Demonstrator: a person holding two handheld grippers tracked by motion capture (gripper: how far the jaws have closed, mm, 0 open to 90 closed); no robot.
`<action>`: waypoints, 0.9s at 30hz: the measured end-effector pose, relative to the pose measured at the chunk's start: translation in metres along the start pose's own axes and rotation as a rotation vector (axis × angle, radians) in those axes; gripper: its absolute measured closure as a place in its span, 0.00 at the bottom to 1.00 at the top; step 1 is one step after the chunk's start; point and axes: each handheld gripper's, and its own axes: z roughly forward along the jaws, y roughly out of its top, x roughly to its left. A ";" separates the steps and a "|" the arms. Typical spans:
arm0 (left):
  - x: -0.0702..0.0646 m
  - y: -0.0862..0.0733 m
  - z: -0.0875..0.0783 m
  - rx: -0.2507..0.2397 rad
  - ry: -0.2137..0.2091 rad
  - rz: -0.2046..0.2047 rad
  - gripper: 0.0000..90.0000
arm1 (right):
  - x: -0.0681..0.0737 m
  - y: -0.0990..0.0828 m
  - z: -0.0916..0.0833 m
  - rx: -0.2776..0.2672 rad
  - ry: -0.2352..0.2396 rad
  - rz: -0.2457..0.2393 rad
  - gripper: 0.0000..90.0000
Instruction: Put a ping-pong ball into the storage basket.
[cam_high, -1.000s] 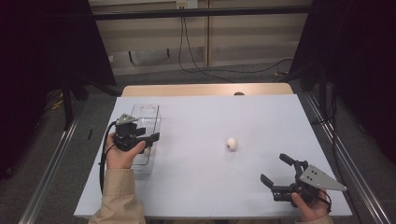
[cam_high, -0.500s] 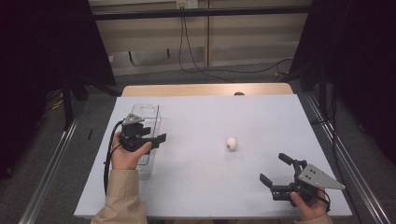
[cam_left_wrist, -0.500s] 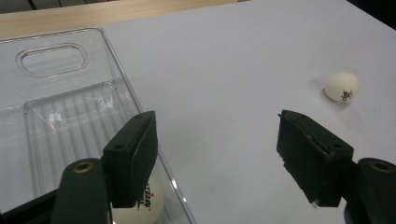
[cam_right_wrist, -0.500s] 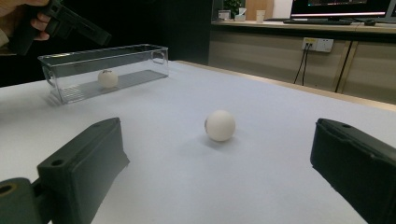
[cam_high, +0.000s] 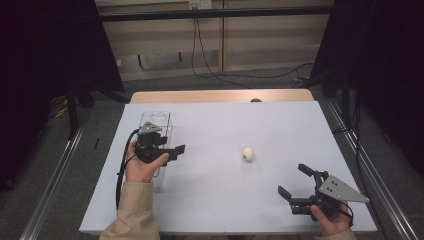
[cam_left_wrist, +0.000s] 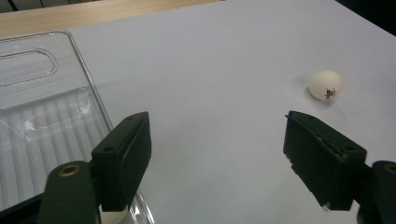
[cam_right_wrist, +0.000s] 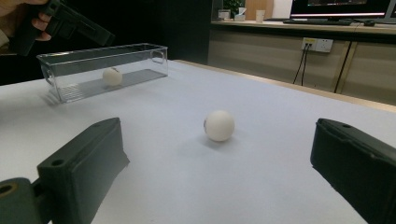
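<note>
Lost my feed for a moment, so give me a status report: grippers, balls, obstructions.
Left gripper over clear bin, jaws just opening, empty. Right gripper open, empty. One ball in bin, one ball loose on table. Nothing around it.

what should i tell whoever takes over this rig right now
Left gripper: over the clear plastic bin, fingers have just been opening, nothing between them.
Right gripper: open, empty, at the table's near right.
Done: one white ball lies in the bin.
Left: a second ping-pong ball sits loose mid-table, ahead of the right gripper; it likely goes into the bin next.
</note>
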 end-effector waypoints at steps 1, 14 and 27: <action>-0.001 0.000 0.001 0.000 -0.001 0.001 0.26 | 0.000 0.000 0.000 0.000 0.000 0.000 0.03; -0.018 0.001 0.018 0.027 -0.051 0.041 0.23 | 0.000 0.000 0.000 0.001 -0.001 -0.001 0.03; -0.028 0.002 0.029 0.037 -0.069 0.056 0.18 | 0.000 0.000 0.000 0.000 -0.005 0.000 0.03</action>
